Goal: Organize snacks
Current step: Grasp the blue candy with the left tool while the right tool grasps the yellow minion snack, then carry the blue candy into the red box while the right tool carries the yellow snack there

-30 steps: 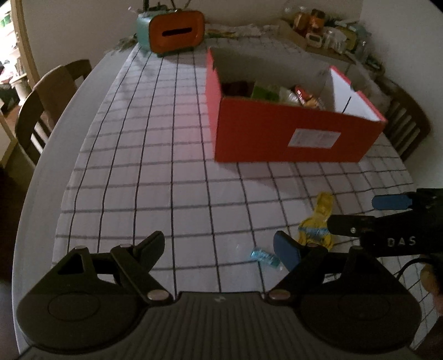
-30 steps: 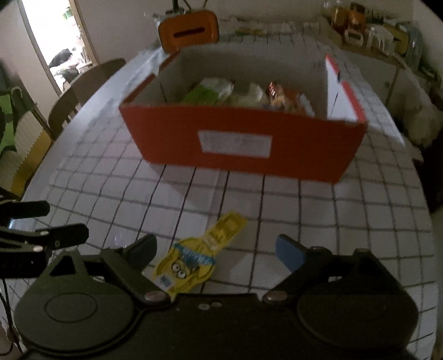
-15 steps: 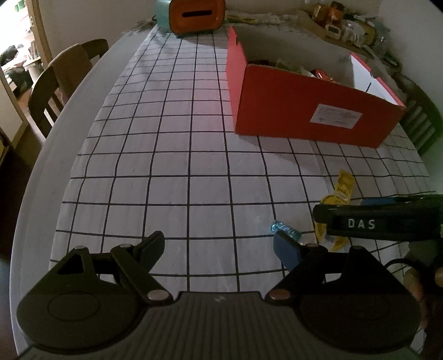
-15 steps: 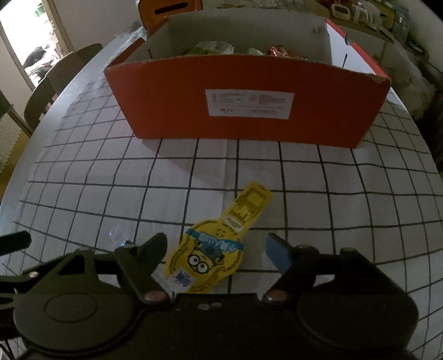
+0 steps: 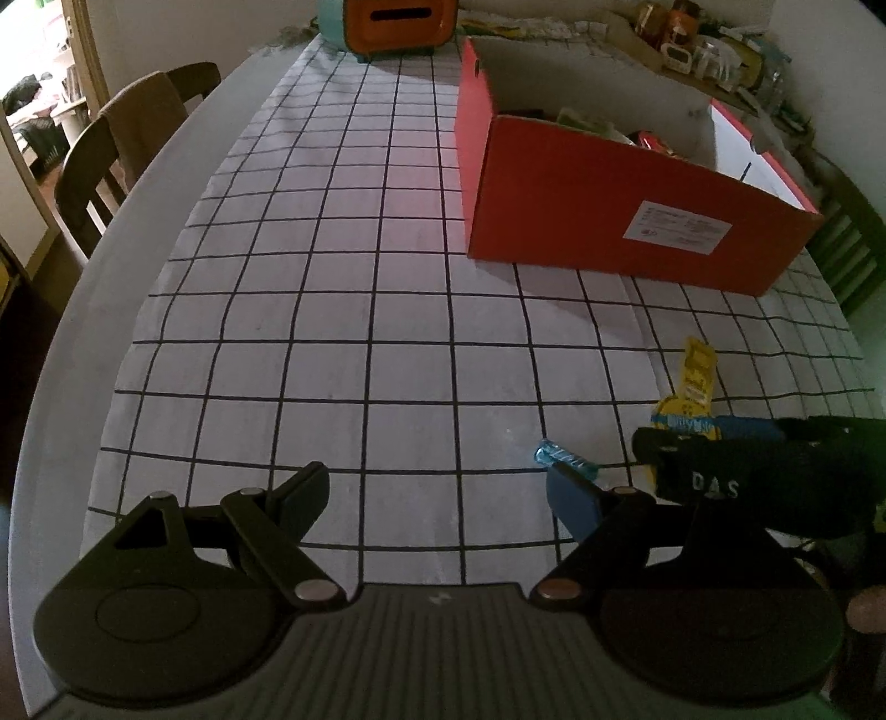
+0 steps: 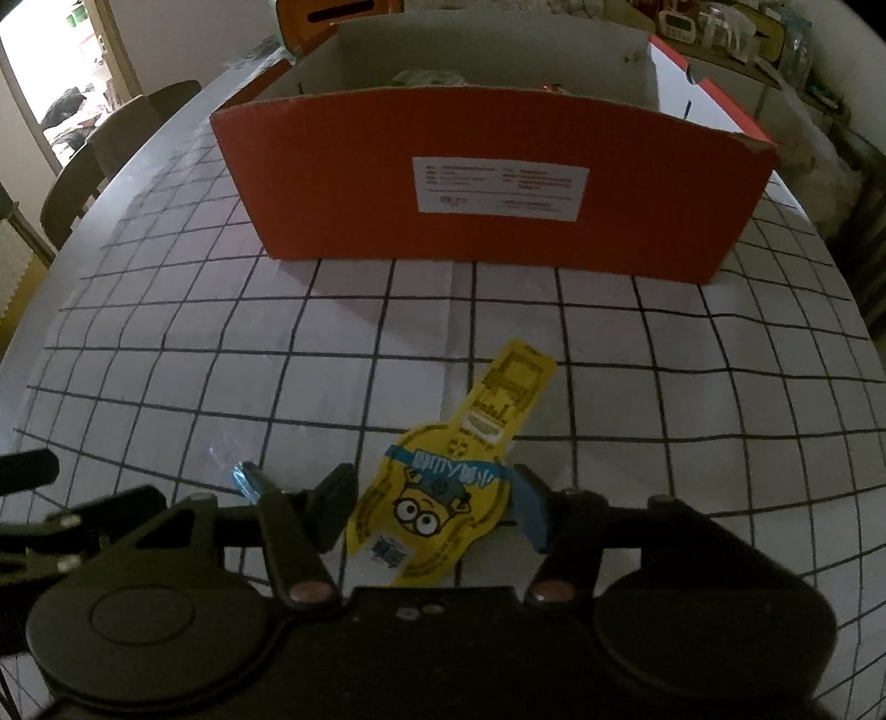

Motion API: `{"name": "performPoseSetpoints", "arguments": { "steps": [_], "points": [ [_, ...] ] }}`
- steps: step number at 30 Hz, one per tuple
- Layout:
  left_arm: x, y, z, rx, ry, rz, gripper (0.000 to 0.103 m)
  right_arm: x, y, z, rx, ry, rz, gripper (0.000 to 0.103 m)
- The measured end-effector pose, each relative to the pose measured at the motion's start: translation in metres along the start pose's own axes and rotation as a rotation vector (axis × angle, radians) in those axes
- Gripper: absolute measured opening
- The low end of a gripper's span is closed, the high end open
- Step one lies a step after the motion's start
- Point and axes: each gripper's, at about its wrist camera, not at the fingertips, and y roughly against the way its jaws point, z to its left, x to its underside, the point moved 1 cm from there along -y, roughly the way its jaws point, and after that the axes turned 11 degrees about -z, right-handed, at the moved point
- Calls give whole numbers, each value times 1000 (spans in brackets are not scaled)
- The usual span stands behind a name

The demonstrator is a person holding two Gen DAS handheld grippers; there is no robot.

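A yellow snack packet with a cartoon face (image 6: 443,493) lies flat on the checked tablecloth (image 6: 387,332). My right gripper (image 6: 434,501) is low over it, jaws narrowed on either side of the packet and touching its edges. A small blue wrapped candy (image 5: 565,457) lies just ahead of my left gripper's right finger; it also shows in the right wrist view (image 6: 246,479). My left gripper (image 5: 437,493) is open and empty above the cloth. The red cardboard box (image 6: 498,183) with several snacks inside stands behind.
An orange and teal tissue holder (image 5: 396,22) stands at the table's far end. Wooden chairs (image 5: 119,144) line the left side. A cluttered shelf (image 5: 714,44) runs along the back right. The right gripper's body (image 5: 775,471) crosses the left wrist view.
My right gripper has dropped and moved forward over the yellow packet, and its jaws have narrowed around it. My left gripper has drifted closer to the blue candy.
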Motion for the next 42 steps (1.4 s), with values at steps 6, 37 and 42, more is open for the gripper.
{"name": "performPoseSetpoints", "arguments": {
  "steps": [6, 37, 42],
  "points": [
    [-1, -6, -6, 31, 30, 32, 86, 1, 4, -14, -54, 14, 6, 50],
    [-10, -36, -45, 59, -48, 90, 11, 2, 34, -45, -101, 37, -62, 50],
    [-11, -27, -40, 79, -36, 60, 11, 0, 42, -46, -111, 42, -73, 50]
  ]
}}
